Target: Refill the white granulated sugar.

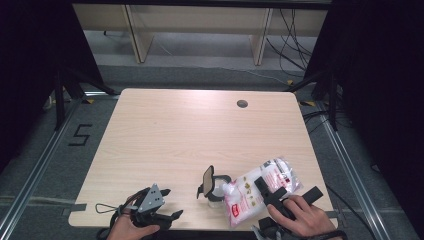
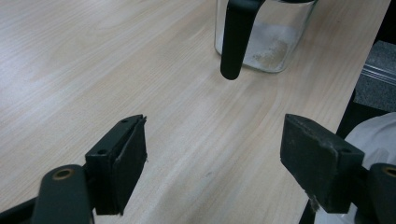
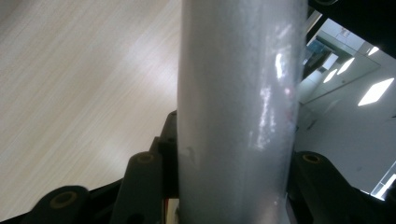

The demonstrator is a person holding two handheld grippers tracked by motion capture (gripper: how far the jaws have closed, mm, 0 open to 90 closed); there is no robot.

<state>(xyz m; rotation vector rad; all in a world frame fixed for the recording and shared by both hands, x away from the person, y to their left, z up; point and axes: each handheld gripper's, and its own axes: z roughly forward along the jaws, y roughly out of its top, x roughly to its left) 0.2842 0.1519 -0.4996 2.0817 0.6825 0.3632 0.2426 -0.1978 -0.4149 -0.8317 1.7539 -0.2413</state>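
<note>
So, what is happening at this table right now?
A person works at the wooden table with two tools. The right hand-held gripper is shut on a plastic bag of white powder, tilted with one end at the mouth of a small glass jar whose black lid stands open. A little powder lies in the jar. The left hand-held gripper is open and holds nothing.

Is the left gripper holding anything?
No, the left gripper has its fingers spread wide over the bare table.
</note>
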